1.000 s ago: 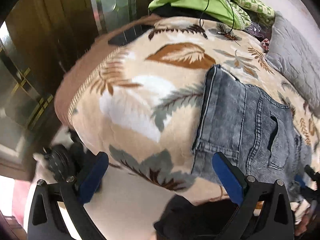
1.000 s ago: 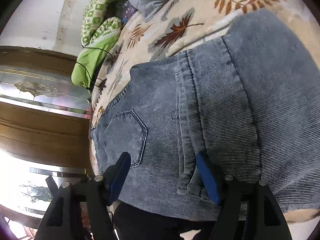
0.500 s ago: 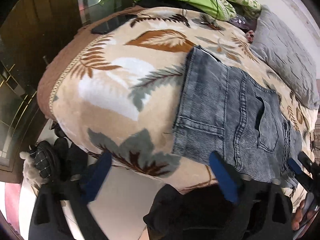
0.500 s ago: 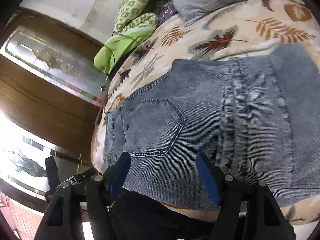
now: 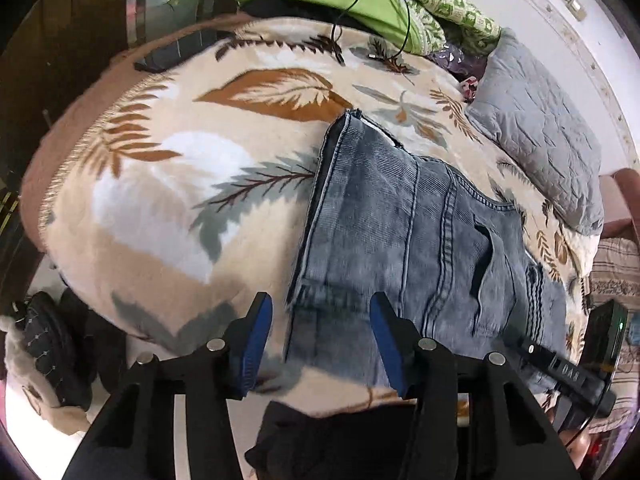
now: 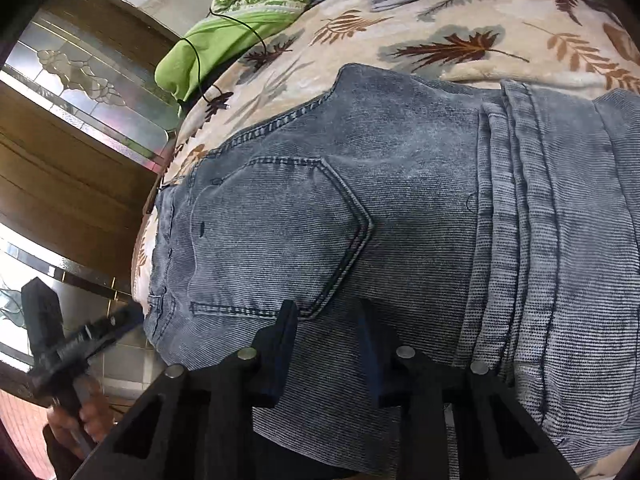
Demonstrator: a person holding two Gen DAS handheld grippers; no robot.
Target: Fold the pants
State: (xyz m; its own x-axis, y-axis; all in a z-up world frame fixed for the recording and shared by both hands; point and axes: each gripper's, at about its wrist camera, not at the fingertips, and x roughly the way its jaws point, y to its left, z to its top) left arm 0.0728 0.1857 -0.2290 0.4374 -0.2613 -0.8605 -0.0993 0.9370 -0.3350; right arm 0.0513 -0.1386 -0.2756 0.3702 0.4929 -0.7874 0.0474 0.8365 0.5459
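The bed point(image 5: 168, 216) carries a plush leaf-print blanket, and the pants point(image 5: 400, 240), washed grey-blue ribbed denim with stitched seams and a patch pocket point(image 6: 276, 236), lie flat along its near edge. A second ago both grippers stood wider. The left gripper point(image 5: 320, 336) has been closing astride the waistband corner; the right gripper point(image 6: 328, 344) has been closing over the near edge below the pocket. Neither pair of fingers visibly pinches cloth yet. Both seem to be settling in for a fold grasp.

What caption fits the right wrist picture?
Right tongs closing over grey-blue jeans spread on a leaf-print blanket.
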